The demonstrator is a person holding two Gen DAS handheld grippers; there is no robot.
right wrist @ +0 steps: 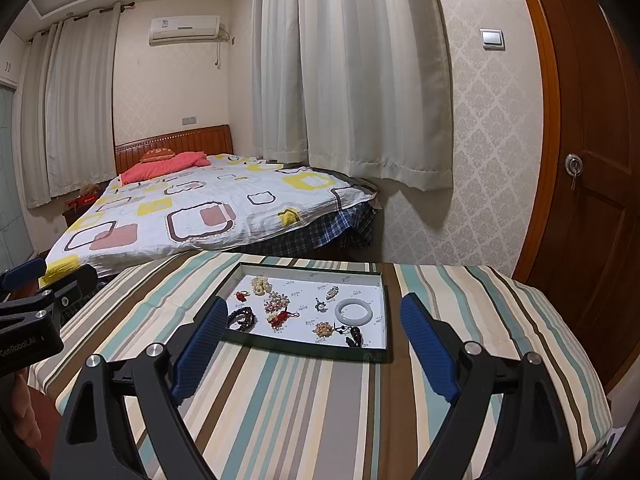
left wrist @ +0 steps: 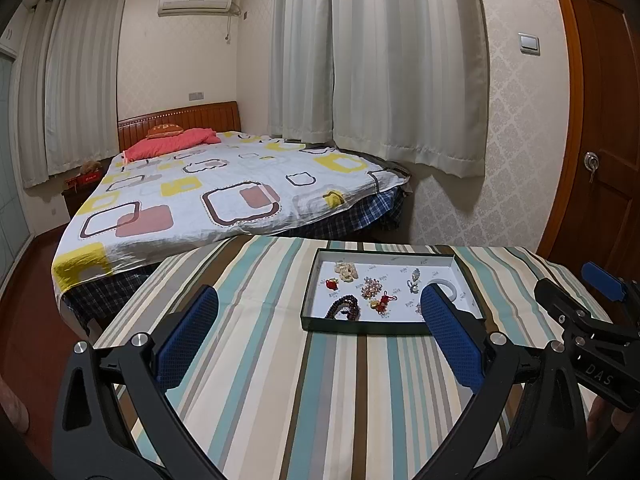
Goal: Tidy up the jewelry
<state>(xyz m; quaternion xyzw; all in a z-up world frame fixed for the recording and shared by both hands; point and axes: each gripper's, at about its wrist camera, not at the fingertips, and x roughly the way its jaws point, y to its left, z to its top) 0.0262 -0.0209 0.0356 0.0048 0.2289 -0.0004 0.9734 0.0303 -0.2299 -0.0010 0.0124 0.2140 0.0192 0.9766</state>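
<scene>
Black left gripper [left wrist: 320, 300] frame, blue textured pads (silver screws), perhaps "DAS" lettering.

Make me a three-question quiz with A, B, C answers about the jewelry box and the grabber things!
1. Where does the white bangle lie?
A. inside the tray
B. on the bed
C. on the bare cloth

2. What colour are the gripper pads?
A. red
B. blue
C. green

3. How do the right gripper's jaws stand?
A. shut on a bead string
B. shut on nothing
C. open, holding nothing

Answers: 1 A, it rests on the tray's white floor; 2 B, both pads show blue; 3 C, striped cloth shows between them.
</scene>
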